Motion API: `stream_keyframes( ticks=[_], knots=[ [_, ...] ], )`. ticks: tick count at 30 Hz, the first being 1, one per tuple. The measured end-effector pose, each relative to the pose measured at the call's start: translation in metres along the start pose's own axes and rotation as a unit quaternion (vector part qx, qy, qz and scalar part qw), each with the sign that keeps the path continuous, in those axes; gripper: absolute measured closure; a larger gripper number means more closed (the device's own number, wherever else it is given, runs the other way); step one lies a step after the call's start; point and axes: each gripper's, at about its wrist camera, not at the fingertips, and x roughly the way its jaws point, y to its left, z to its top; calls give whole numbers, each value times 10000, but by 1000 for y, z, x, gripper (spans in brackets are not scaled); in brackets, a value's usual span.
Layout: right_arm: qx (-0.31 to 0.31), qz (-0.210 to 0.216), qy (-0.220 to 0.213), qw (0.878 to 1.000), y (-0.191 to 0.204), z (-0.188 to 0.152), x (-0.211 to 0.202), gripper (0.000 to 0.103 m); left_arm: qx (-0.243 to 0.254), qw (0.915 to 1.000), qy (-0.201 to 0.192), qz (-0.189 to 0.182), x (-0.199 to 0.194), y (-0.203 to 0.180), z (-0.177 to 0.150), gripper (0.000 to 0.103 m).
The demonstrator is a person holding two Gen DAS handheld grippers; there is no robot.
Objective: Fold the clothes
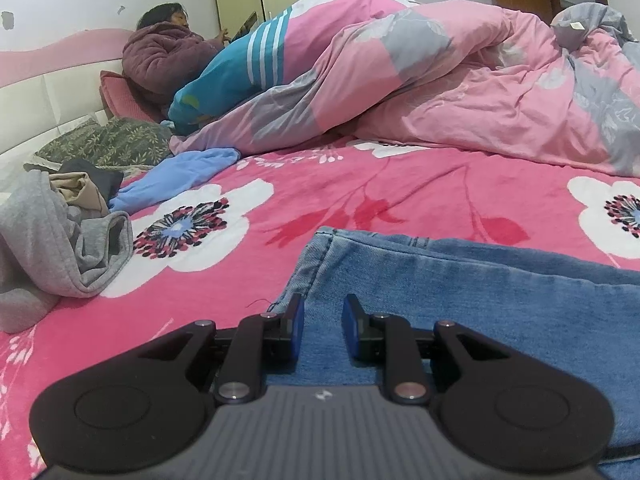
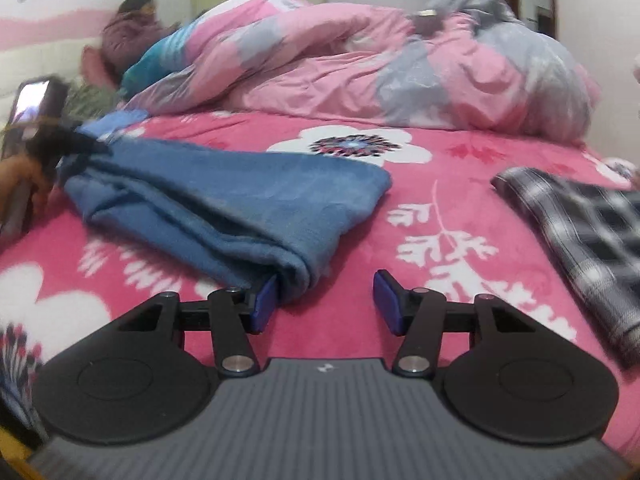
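Faded denim jeans [image 1: 480, 300] on fleecy bedspread [image 1: 320, 200]

Blue jeans [image 1: 460, 292] lie folded flat under and ahead of the left gripper [image 1: 323, 322], their folded corner touching the right gripper [image 2: 324, 300].

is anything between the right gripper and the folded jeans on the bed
Nothing visible. The right gripper is open, and the near end of the folded jeans lies right at its left finger. Only bare pink bedsheet shows between the fingers; the plaid garment lies apart to the right.
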Motion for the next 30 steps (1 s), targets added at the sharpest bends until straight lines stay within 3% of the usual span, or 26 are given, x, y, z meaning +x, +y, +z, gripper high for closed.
stream_keyframes(
  ticks=[8,11,15,17,24,28,30],
  knots=[
    [413,-706,-168,9965,13,10,28,51,-13,10000,-6,-4,0,1,0,80],
    [9,-1019,-303,9943,28,15,40,51,-9,10000,-14,20,0,1,0,80],
    [-115,-1376,-103,9904,28,12,51,50,-142,9999,-3,-44,0,4,1,79],
    [110,-1419,-146,9897,19,7,47,41,-204,9998,12,-89,0,7,1,80],
    [674,-1404,-301,9873,-4,-8,36,36,-127,9999,30,-43,1,3,1,80],
    [-9,-1140,-497,9922,4,-14,23,29,-102,9999,40,-18,2,2,2,81],
    [-418,-1020,-612,9920,8,-18,8,15,-104,9999,42,-22,2,2,2,81]
  ],
)
